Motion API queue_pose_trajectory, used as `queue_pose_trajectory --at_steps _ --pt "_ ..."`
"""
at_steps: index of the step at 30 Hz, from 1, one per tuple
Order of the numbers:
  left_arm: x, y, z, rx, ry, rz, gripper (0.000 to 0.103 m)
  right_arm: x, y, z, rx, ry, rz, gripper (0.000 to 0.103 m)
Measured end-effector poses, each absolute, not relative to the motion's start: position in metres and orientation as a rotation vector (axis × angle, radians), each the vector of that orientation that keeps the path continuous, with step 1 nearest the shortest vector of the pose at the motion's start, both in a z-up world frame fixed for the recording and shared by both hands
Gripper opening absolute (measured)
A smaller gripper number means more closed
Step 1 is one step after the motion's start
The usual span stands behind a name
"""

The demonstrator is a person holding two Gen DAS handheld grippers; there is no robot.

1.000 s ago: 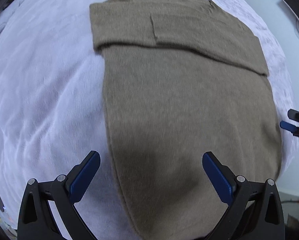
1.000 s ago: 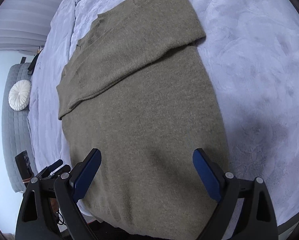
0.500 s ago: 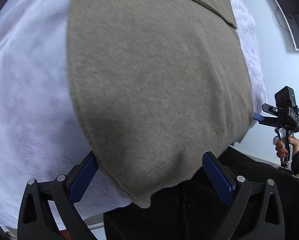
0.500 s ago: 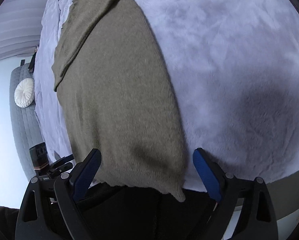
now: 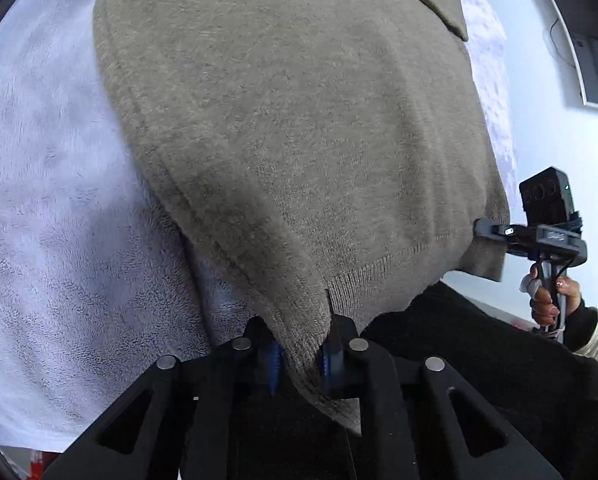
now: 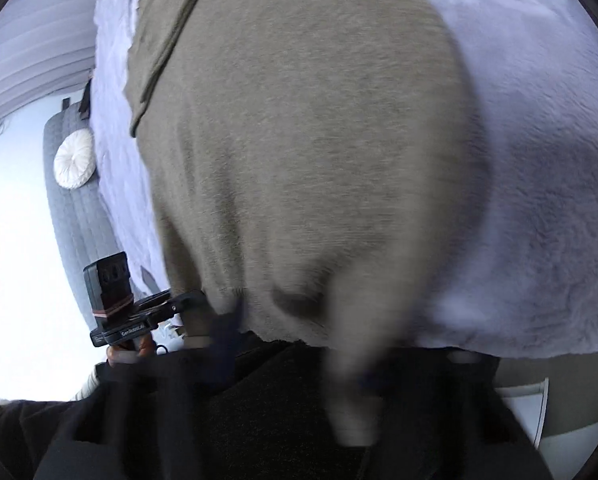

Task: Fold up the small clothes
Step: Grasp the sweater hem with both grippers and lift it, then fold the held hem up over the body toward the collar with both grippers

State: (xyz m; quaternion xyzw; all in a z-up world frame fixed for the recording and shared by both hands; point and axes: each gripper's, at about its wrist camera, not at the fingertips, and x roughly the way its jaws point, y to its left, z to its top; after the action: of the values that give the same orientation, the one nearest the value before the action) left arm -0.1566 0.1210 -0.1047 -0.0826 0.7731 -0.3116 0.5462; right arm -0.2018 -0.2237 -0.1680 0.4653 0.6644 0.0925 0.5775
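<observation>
Clamped: left gripper (image 5: 299,360) pinching one bottom corner of the sweater (image 5: 299,140) between blue pads brought tight together. At the opposite hem corner, right gripper (image 5: 483,227) reaching into the knit; own view too blurred there, so closed or apart cannot be told. Judged as the bottom-hem grasp ahead of a lengthwise fold. Next move likely calls for confirming the right grip, then lifting both corners evenly and carrying the hem toward the far collar end. Hem hanging just over the near edge of the bed (image 5: 59,200). Sweater body lying flat on the pale fleece, sleeve already folded across far up. Open bedding on both flanks; cushion (image 6: 74,158) well apart.
</observation>
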Motion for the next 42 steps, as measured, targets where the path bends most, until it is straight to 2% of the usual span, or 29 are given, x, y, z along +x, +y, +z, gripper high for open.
queue_pose_trajectory --at_steps 9,10,19,24,32,34,35,36,37,38,39,40,41,42 --pt "-0.105 0.135 -0.049 -0.434 1.628 -0.79 0.015 -0.173 -0.23 -0.129 1.271 1.273 0.375 0.009" --pt "-0.093 0.138 -0.042 -0.474 1.588 -0.781 0.011 -0.163 -0.233 -0.122 1.3 1.216 0.396 0.009" --pt "0.022 0.146 -0.002 -0.562 1.28 -0.673 0.011 -0.047 -0.26 -0.079 1.326 0.938 0.47 0.009" --pt "0.09 0.133 -0.014 -0.551 1.216 -0.577 0.011 0.031 -0.277 -0.079 1.299 0.91 0.417 0.009" --pt "0.151 0.106 -0.075 -0.466 1.276 -0.43 0.011 0.089 -0.329 -0.138 1.368 0.971 0.237 0.009" --pt "0.155 0.105 -0.082 -0.445 1.309 -0.38 0.018 0.094 -0.333 -0.15 1.399 0.974 0.218 0.011" --pt "0.154 0.105 -0.084 -0.426 1.328 -0.344 0.036 0.096 -0.333 -0.153 1.407 0.977 0.217 0.013" --pt "0.155 0.106 -0.084 -0.4 1.329 -0.301 0.06 0.097 -0.333 -0.154 1.41 0.986 0.21 0.013" --pt "0.152 0.109 -0.079 -0.381 1.3 -0.277 0.068 0.098 -0.333 -0.155 1.421 0.988 0.207 0.016" --pt "0.15 0.112 -0.072 -0.363 1.264 -0.264 0.07 0.094 -0.335 -0.155 1.435 0.981 0.207 0.021" --pt "0.147 0.115 -0.066 -0.352 1.245 -0.271 0.07 0.092 -0.337 -0.153 1.448 0.962 0.206 0.035" --pt "0.146 0.117 -0.061 -0.351 1.235 -0.282 0.07 0.087 -0.338 -0.149 1.457 0.94 0.207 0.058" --pt "0.143 0.119 -0.055 -0.353 1.222 -0.297 0.07 0.084 -0.341 -0.146 1.468 0.916 0.213 0.064" --pt "0.141 0.121 -0.051 -0.352 1.216 -0.312 0.07 0.082 -0.343 -0.142 1.482 0.888 0.227 0.065"
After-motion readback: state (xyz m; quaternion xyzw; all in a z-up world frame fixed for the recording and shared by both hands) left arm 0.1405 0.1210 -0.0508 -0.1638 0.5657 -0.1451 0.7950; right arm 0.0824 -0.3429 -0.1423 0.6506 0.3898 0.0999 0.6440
